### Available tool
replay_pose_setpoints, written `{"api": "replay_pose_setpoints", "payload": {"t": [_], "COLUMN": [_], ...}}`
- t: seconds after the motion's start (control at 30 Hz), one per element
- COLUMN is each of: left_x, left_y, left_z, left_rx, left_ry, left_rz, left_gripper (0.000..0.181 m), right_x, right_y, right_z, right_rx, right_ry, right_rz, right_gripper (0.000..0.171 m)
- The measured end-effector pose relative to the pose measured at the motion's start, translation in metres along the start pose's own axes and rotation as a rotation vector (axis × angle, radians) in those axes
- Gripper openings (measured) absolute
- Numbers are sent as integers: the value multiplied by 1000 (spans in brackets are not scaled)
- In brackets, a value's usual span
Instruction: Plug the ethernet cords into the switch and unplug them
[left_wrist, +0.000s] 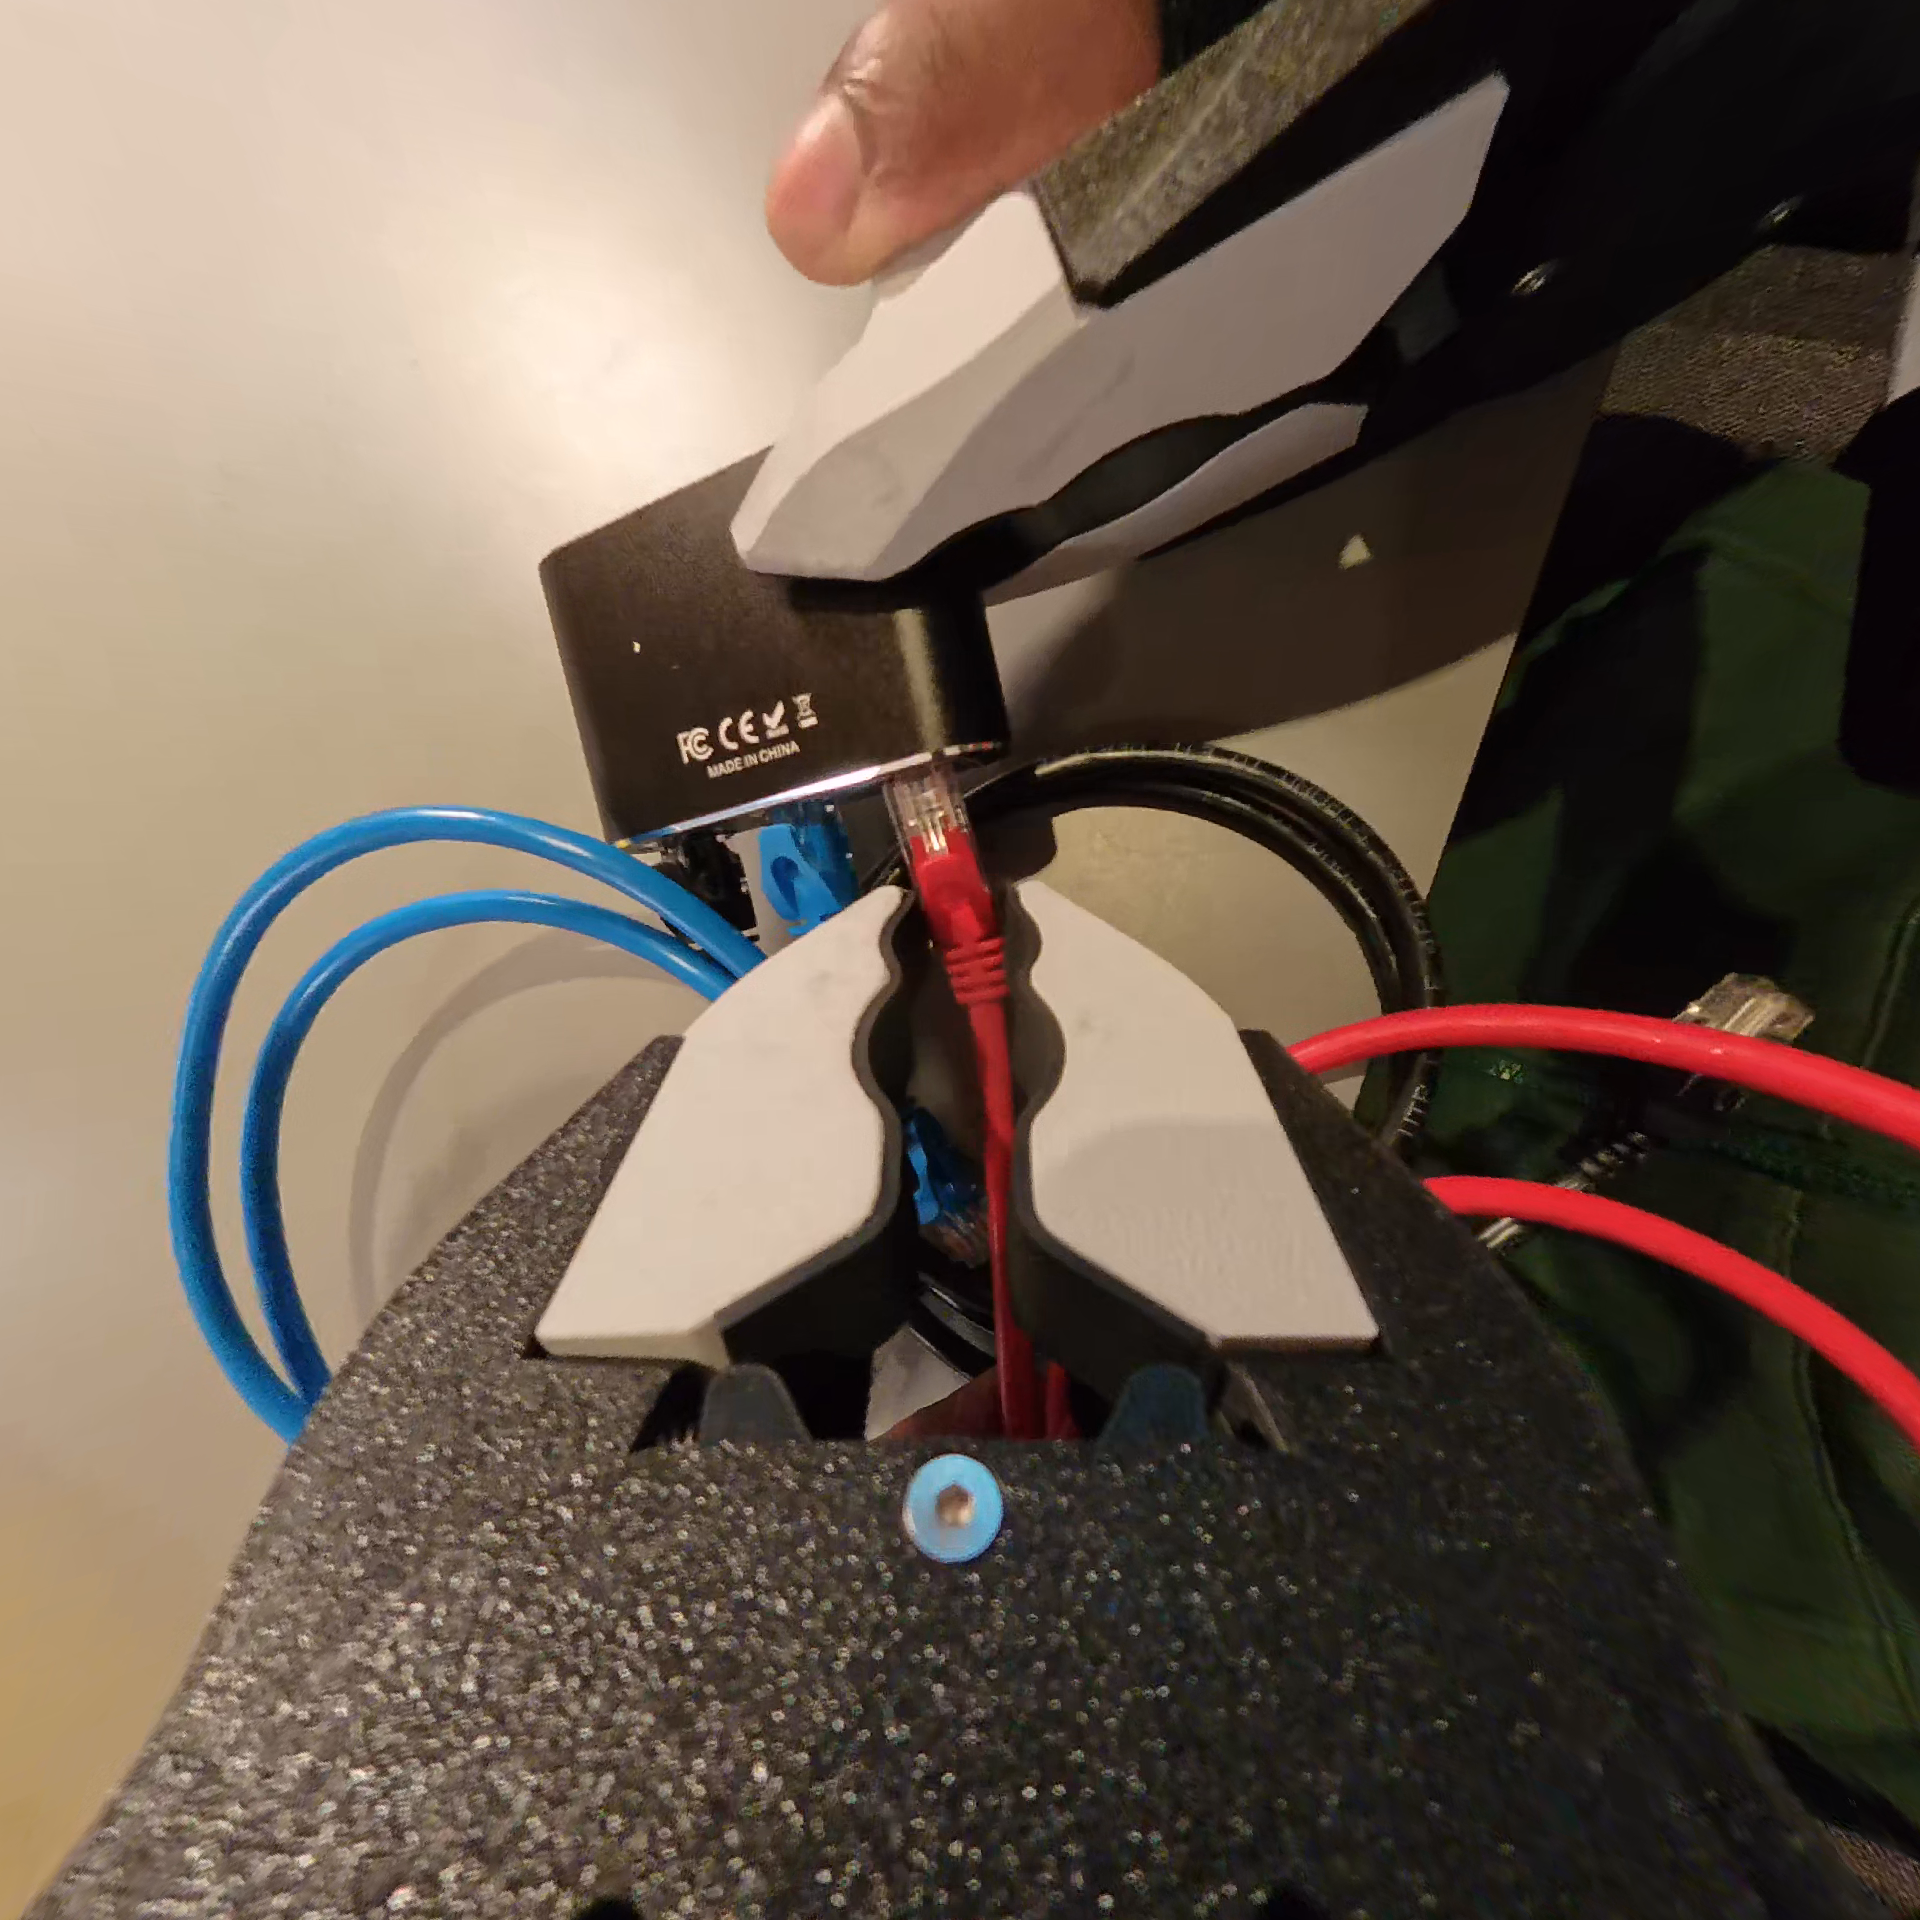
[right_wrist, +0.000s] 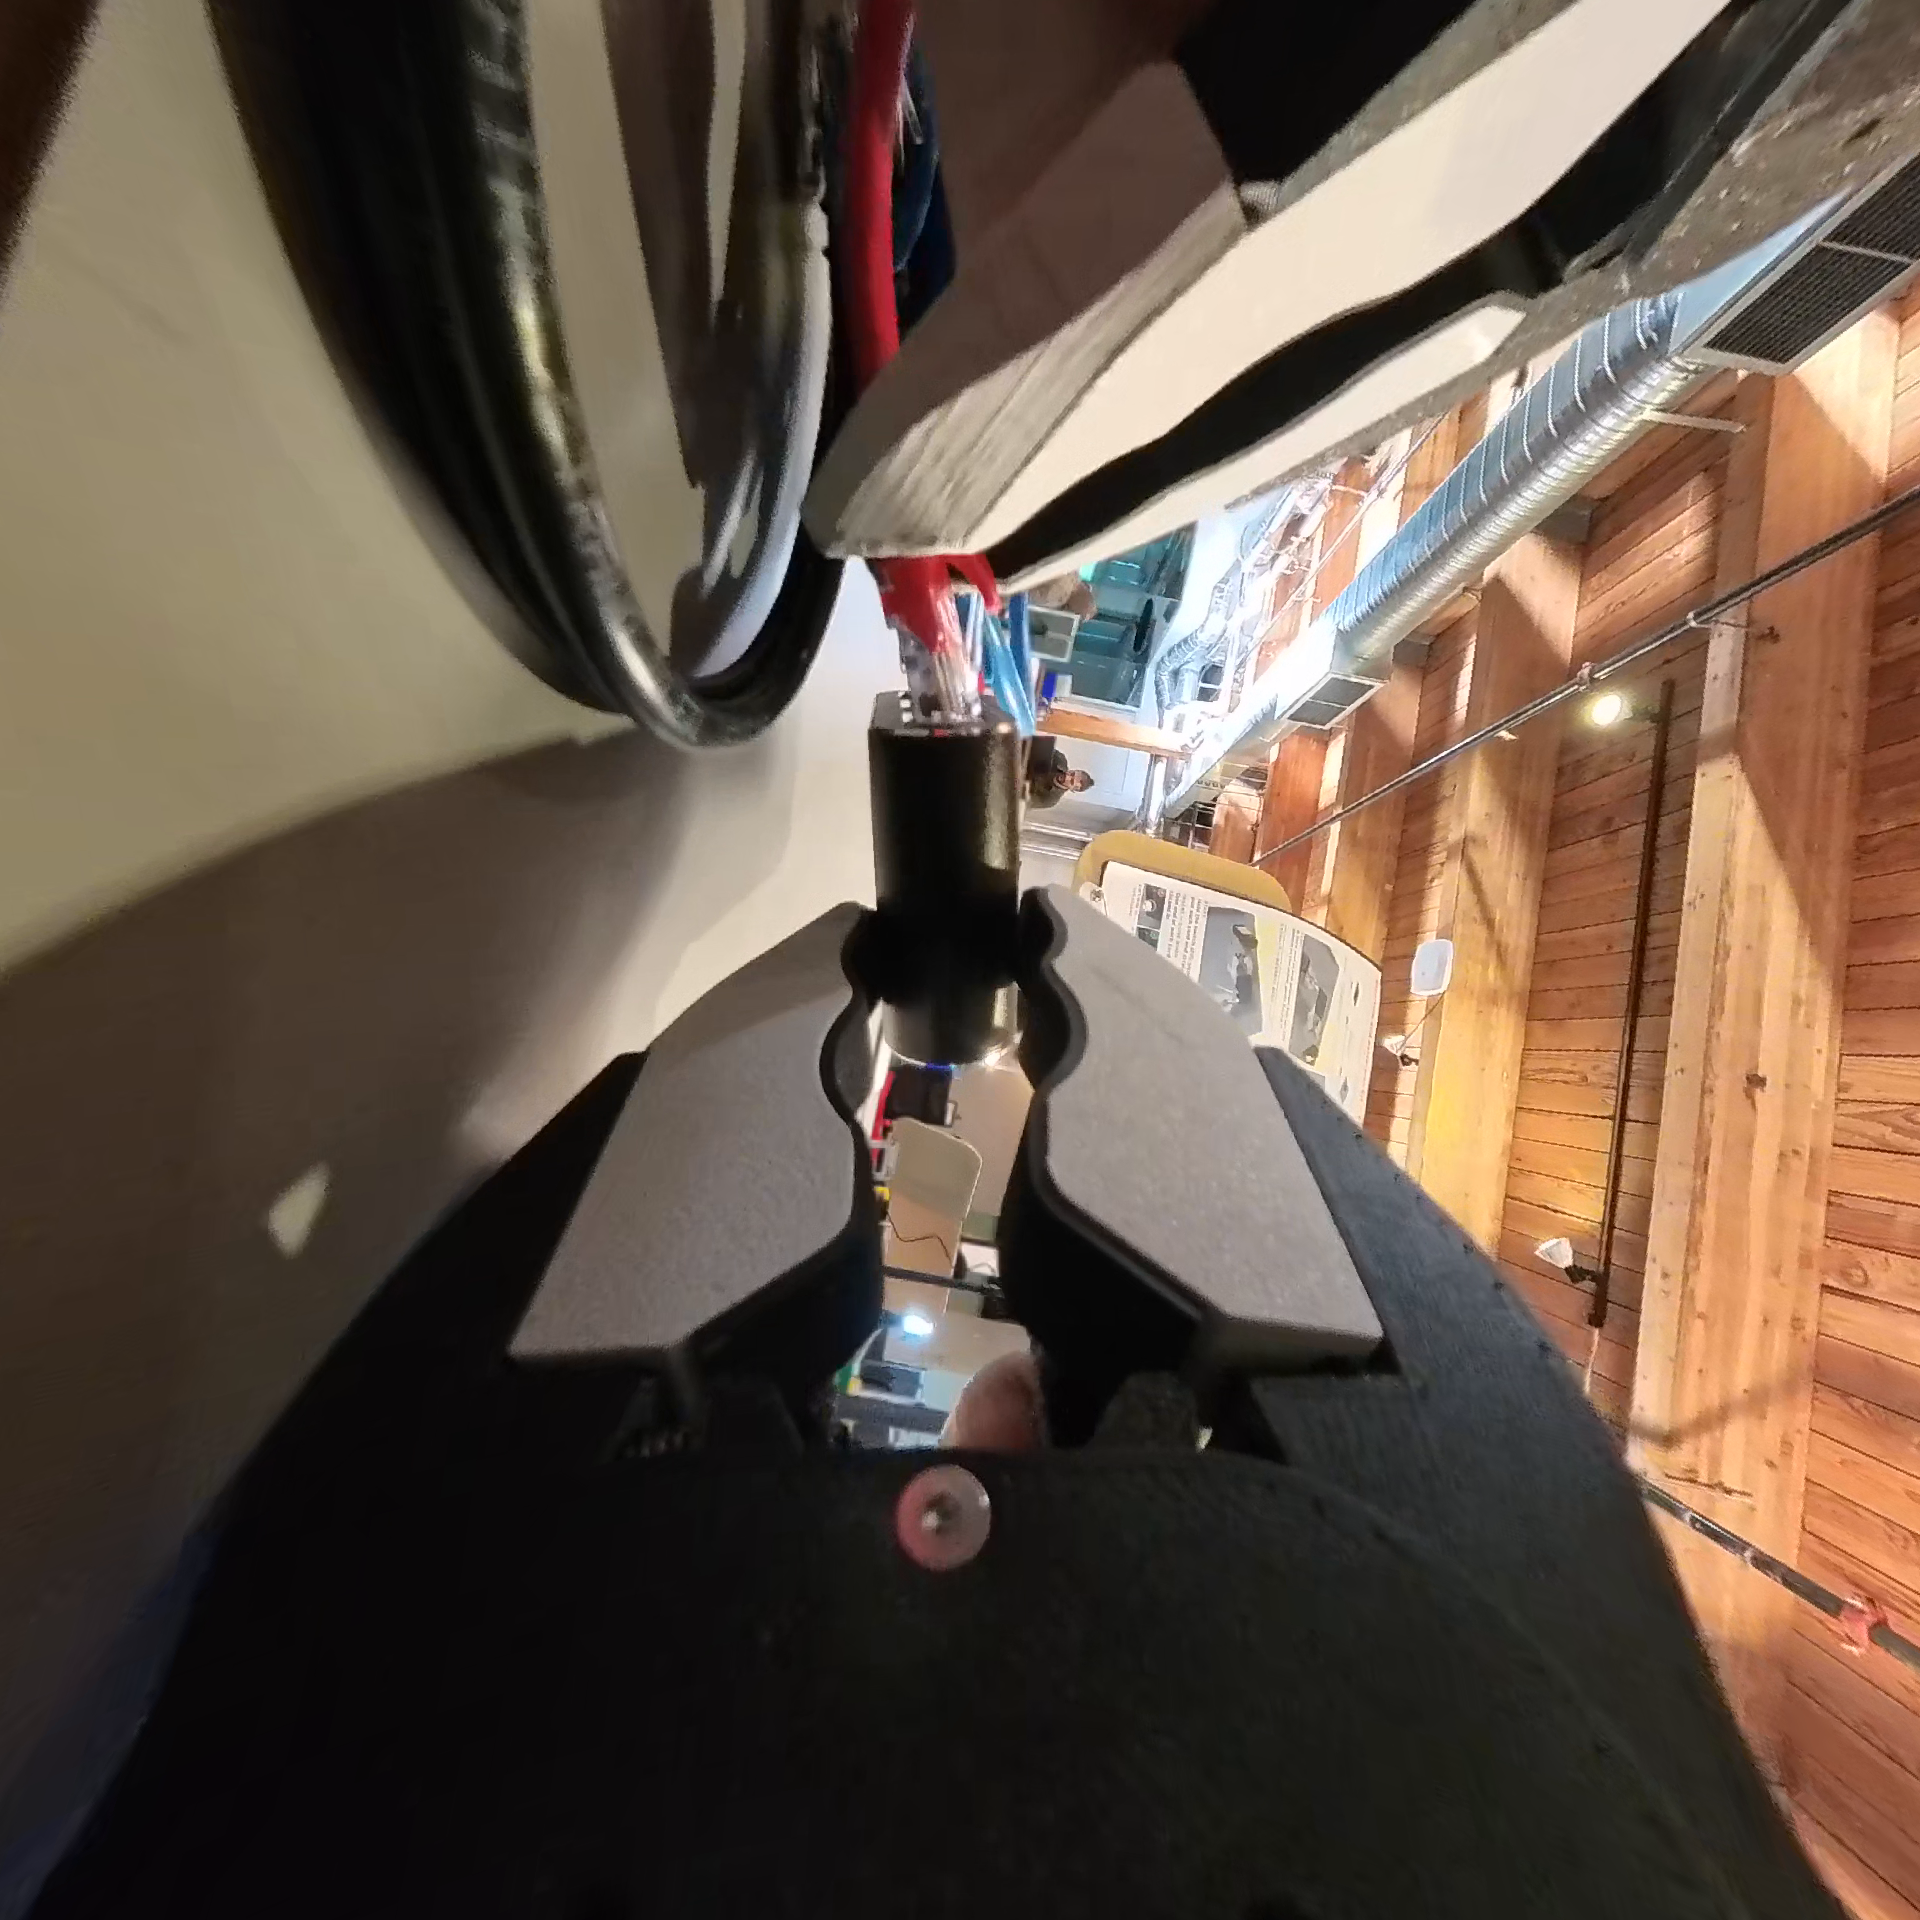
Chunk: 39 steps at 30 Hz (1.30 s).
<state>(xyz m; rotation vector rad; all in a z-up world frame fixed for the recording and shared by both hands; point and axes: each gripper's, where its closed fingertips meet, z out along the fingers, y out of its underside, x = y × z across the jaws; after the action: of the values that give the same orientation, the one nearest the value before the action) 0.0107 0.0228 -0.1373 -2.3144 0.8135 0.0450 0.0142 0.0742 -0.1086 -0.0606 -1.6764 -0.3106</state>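
Two clamped grippers: left gripper (left_wrist: 961, 914) pinches red plug (left_wrist: 951, 883), right gripper (right_wrist: 940, 935) grips switch (right_wrist: 940, 831).

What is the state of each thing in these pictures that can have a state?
Switch: lifted off the table, clamped at one end.
Red cord: its clear plug is at a port of the switch; how deep, I cannot tell.
Blue cord: one end plugged into the switch, looping out to the side.
Black cable: coiled, tied with a strap.
Left tool: shut on the red cord.
Right tool: shut on the switch.
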Motion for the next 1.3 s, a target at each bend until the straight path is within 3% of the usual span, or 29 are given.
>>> {"api": "replay_pose_setpoints", "payload": {"t": [0.8, 1.3], "left_x": [3, 0], "left_y": [5, 4], "left_z": [-4, -14], "left_rx": [-46, 21], "left_ry": [10, 50], "left_rz": [-12, -31], "left_gripper": [14, 14], "right_x": [-1, 3], "right_y": [-5, -12], "right_z": [1, 0], "right_rx": [29, 19], "right_ry": [-7, 18], "right_rz": [31, -25], "right_gripper": [25, 25]}}
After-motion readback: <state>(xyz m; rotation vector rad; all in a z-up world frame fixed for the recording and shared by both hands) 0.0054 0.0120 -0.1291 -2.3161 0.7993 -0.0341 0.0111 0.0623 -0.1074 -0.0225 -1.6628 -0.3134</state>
